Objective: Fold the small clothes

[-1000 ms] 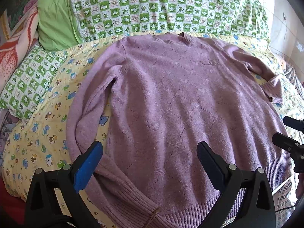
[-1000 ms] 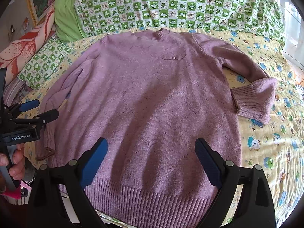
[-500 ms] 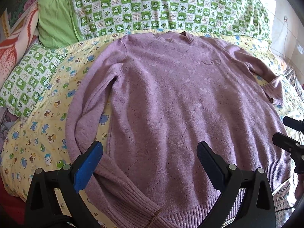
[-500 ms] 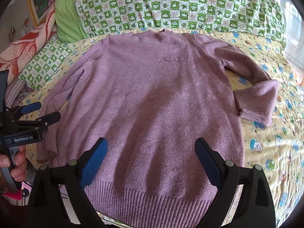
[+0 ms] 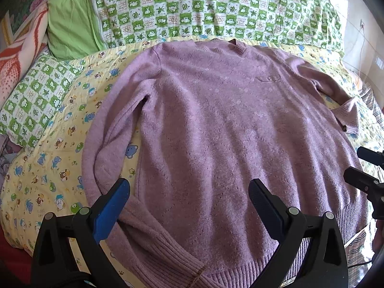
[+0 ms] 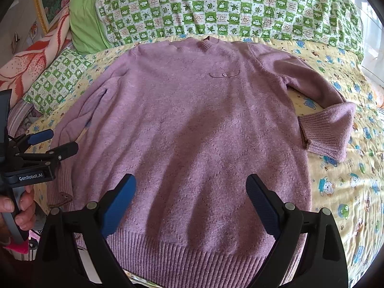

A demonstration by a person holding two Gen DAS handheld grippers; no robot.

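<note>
Both tools are hanging above the near edge of the bed with nothing in them. The left gripper [image 5: 189,200] is spreading its blue-padded jaws wide over the lower left part of the purple sweater [image 5: 230,129], near where the left sleeve [image 5: 103,144] is curving down beside the body toward the hem. The right gripper [image 6: 190,198] is gaping just as wide over the ribbed hem [image 6: 192,254], and neither one is touching the knit.

The sweater is lying face up and spread flat on the yellow cartoon-print sheet [image 6: 340,192], neck pointing away toward the head of the bed. As far as I can judge, no fold is made: the body is lying open and both sleeves are out. The right sleeve [image 6: 319,105] is bending back on itself at the cuff, which will likely need straightening or tucking in first.

Around it, a green checked quilt [image 6: 240,9] is bunching along the far side and a small checked pillow [image 5: 36,96] is sitting to the left, well apart from the sleeve. Something striped is showing at the right edge, though I cannot make it out. Nothing seems to be blocking the work.
</note>
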